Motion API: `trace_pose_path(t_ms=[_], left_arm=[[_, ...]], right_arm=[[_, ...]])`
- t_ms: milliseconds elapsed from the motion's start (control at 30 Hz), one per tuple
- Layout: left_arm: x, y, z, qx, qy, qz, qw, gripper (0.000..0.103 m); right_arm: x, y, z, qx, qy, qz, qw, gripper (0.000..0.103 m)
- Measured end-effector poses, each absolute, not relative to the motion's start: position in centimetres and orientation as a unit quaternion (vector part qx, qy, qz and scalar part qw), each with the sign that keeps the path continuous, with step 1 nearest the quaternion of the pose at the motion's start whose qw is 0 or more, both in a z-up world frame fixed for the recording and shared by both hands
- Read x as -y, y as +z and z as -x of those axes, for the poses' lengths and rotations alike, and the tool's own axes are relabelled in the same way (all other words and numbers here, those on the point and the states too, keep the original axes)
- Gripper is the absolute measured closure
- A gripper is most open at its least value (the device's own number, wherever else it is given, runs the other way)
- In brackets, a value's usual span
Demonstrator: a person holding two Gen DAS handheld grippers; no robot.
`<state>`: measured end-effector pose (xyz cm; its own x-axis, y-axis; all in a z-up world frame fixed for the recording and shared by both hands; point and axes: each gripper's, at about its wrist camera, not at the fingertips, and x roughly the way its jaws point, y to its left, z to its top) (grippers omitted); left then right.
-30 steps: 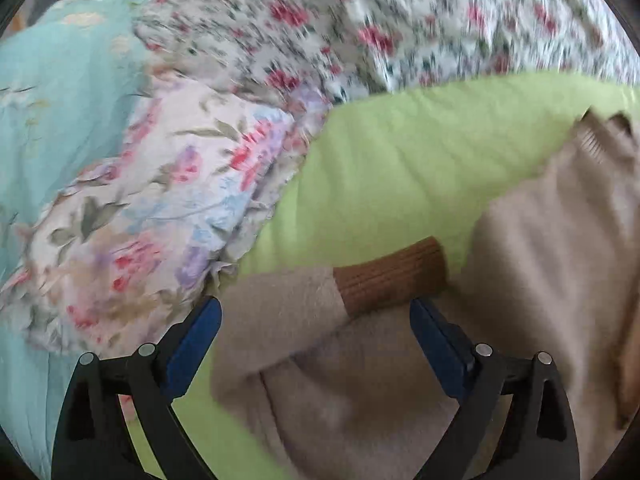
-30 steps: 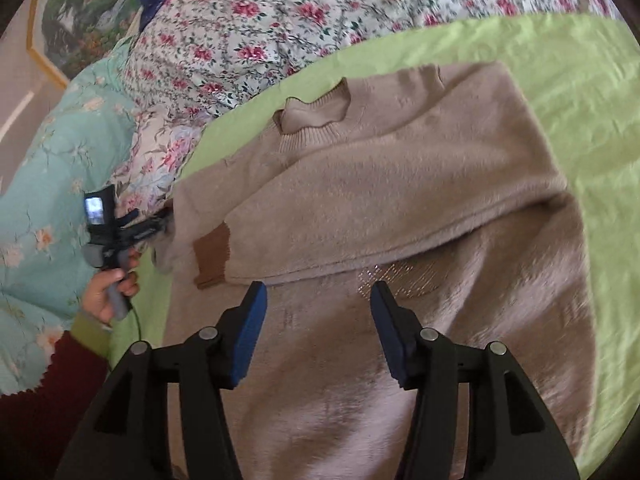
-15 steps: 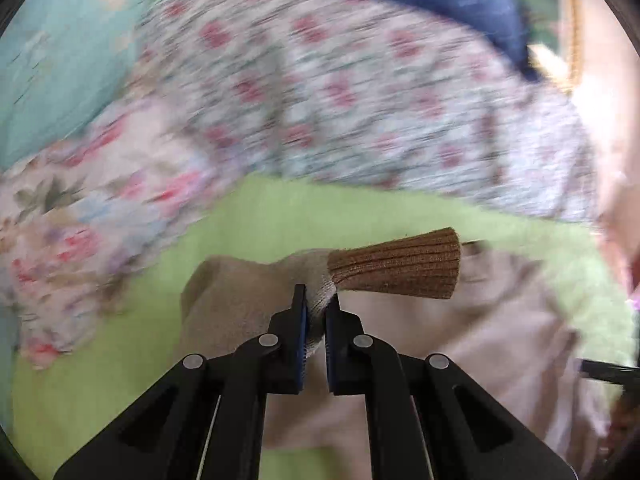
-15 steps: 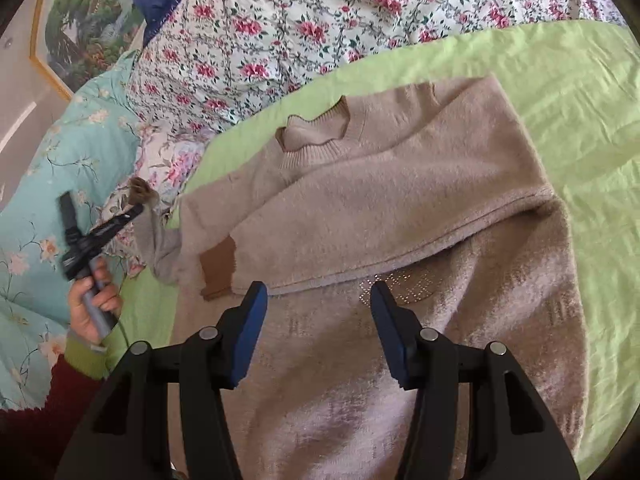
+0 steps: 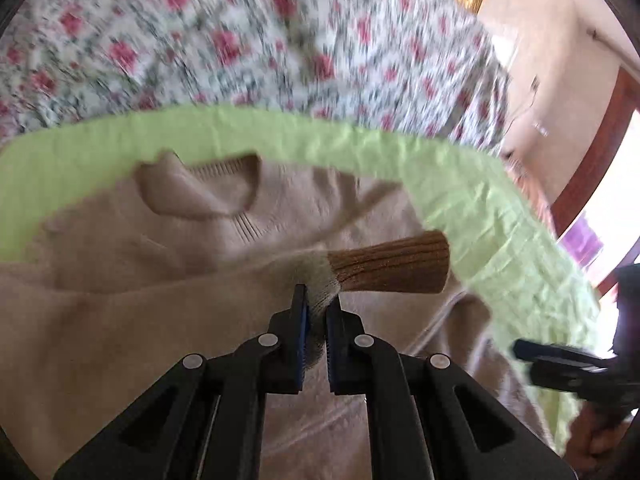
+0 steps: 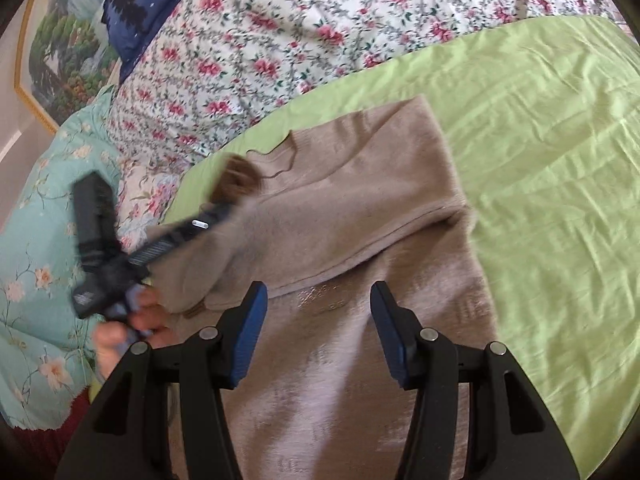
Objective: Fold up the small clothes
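While the fold is under way, the parts read as follows.

Sweater (image 6: 360, 216): a beige knit lying on the green sheet (image 6: 560, 160), collar (image 5: 200, 188) toward the sheet's far edge, where the floral quilt (image 6: 280, 40) begins; one sleeve already lies across the chest.

Sleeve (image 5: 280, 272): the other one, lifted off the sheet, its brown ribbed cuff (image 5: 388, 268) jutting free beyond the grip.

Left gripper (image 5: 316, 312): clamped on the sleeve just behind the cuff; a thin bunch of knit sits between the pads.

Right gripper (image 6: 318, 320): jaws apart, nothing between them, hovering over the sweater's lower body (touching it or not cannot be told).

Person's hand (image 6: 132, 324): wrapped round the left gripper's handle near the sheet's left edge.

Step, as judged: carrying the second sleeve across the chest.

Risk, slip: the pinch is narrow, so a quick swing could pull the knit out of the pads.

Risk, drag: with the body unpinned, the pull may shift the sweater or undo the sleeve already folded.

Risk, skew: a sleeve laid twisted would leave a lumpy fold.
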<state>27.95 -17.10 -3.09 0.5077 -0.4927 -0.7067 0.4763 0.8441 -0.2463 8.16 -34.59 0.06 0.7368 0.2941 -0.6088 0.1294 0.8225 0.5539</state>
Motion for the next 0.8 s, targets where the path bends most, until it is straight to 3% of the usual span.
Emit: trace_pose_path(t_ms=[133,200,300,500,800], left_arm=[[18.3,-4.8,-27.8,-0.428,-0.276,-0.01,0.86,0.084],[17.6,-4.4,-26.6,-0.424,-0.283,-0.01,0.86,0.053],[15.2,-2.9,-23.6,-0.398,-0.285,-0.014,0.872,0.038],[6.8,-1.5,-18.7,-0.376,-0.223,-0.018,0.899,0.037],[-5.8,-5.3,-19.0,-0.413,-0.018,0.012,0.91,0.039]], right_arm=[[35.2,0.1,-8.7,-0.356,0.043,-0.299,0.884,0.048],[35.2,-0.1,-9.2,-0.357,0.043,-0.302,0.883,0.048],[35.2,-0.7,-10.1,-0.359,0.044,-0.31,0.879,0.048],[34.9,-1.3,-12.2,-0.359,0.046,-0.3,0.883,0.048],[33.9,-4.1,-18.9,-0.398,0.06,-0.29,0.868,0.048]])
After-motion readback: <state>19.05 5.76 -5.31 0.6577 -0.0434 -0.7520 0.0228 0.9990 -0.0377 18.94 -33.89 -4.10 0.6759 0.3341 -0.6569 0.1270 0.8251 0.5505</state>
